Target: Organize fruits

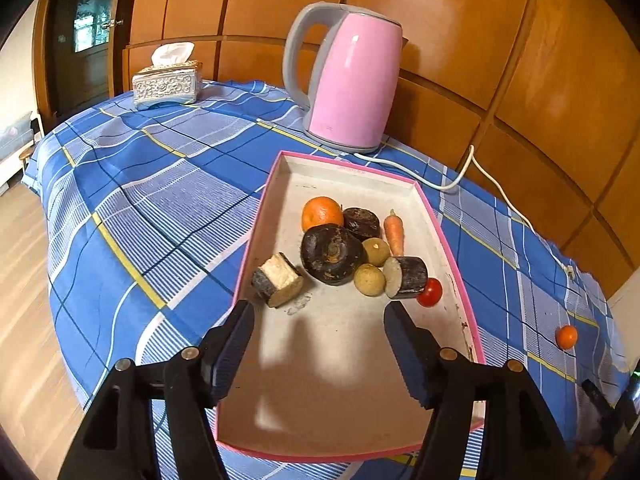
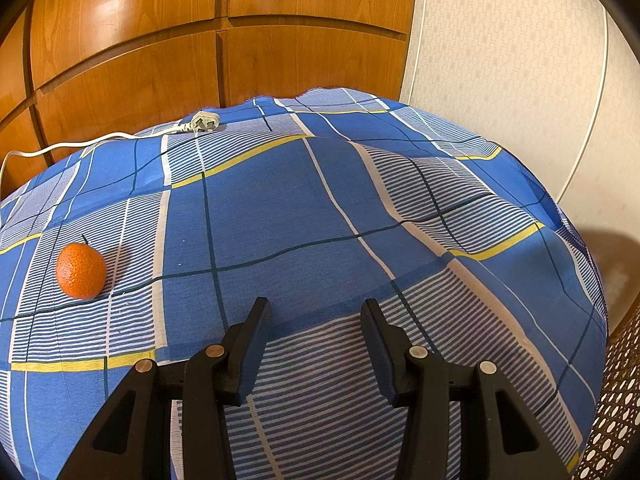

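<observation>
Covering the whole table, one blue checked cloth with white and yellow lines (image 1: 168, 184) carries everything else. One pink electric kettle with a grey handle (image 1: 352, 80) stands at the back, its one white cord (image 1: 472, 168) trailing off to a white plug (image 2: 205, 122). One shallow pink-rimmed cardboard tray (image 1: 454, 256) lies just in front of the kettle. One silver embossed tissue box (image 1: 167, 85) sits at the far left corner.

Inside the tray lie one large dark round root (image 1: 332, 254), two dark cut cylinder pieces with pale ends (image 1: 406, 278) and (image 1: 278, 280), one smaller dark round piece (image 1: 362, 223), one orange tangerine (image 1: 322, 213), two tan round fruits (image 1: 369, 279) and (image 1: 376, 251), one small carrot (image 1: 395, 232) and one red cherry tomato (image 1: 430, 292).

A second tangerine on the cloth (image 2: 81, 271) lies well outside the tray, to its right.

Above the tray's bare near half, the left gripper (image 1: 320, 312) has its jaws spread with nothing between them; the fruit cluster lies just beyond its tips. With jaws parted and nothing between them, the right gripper (image 2: 316, 308) hangs over bare cloth, the loose tangerine off to its left and a little ahead.
</observation>
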The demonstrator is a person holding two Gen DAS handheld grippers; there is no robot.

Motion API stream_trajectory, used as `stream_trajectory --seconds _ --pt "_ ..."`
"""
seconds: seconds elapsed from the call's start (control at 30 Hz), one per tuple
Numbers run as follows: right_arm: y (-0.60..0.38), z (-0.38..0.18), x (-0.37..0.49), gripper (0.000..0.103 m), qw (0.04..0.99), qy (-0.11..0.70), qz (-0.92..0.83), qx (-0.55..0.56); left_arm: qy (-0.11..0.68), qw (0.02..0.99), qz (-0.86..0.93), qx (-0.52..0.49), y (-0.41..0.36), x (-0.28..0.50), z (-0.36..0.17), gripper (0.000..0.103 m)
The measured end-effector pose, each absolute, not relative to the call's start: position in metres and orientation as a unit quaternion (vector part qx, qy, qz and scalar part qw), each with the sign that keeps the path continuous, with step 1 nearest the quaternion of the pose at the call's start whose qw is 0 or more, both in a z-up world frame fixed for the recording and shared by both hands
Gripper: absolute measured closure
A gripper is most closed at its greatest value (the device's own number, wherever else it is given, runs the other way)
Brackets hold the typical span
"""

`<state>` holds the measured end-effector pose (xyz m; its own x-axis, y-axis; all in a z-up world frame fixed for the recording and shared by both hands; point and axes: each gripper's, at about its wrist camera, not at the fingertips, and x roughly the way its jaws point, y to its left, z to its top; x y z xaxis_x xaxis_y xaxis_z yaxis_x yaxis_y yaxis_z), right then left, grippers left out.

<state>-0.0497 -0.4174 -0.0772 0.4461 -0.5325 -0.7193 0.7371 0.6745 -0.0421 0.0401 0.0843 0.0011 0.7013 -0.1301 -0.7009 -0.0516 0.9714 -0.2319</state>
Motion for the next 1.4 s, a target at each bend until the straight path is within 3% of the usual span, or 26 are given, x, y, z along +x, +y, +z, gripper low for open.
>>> stream_trajectory --seconds 0.37,0.93,1.1,1.17,1.4 --pt "-0.417 -0.077 -0.05 0.055 0.839 0.366 -0.379 0.14 0.387 0.913 0.024 -0.124 0.105 0.028 -0.01 0.023" --pt "-0.416 -0.072 -0.046 0.055 0.837 0.386 -0.358 0.149 0.422 0.893 0.062 -0.141 0.124 0.022 -0.055 0.021" --pt "-0.407 -0.055 -0.037 0.05 0.866 0.377 -0.271 0.185 0.426 0.89 0.066 -0.147 0.127 0.022 -0.06 0.017" --pt "-0.397 -0.044 -0.031 0.039 0.88 0.367 -0.237 0.187 0.427 0.89 0.066 -0.145 0.126 0.022 -0.06 0.016" --pt "-0.369 -0.035 0.013 0.038 0.892 0.383 -0.168 0.169 0.423 0.892 0.059 -0.148 0.125 0.021 -0.058 0.015"
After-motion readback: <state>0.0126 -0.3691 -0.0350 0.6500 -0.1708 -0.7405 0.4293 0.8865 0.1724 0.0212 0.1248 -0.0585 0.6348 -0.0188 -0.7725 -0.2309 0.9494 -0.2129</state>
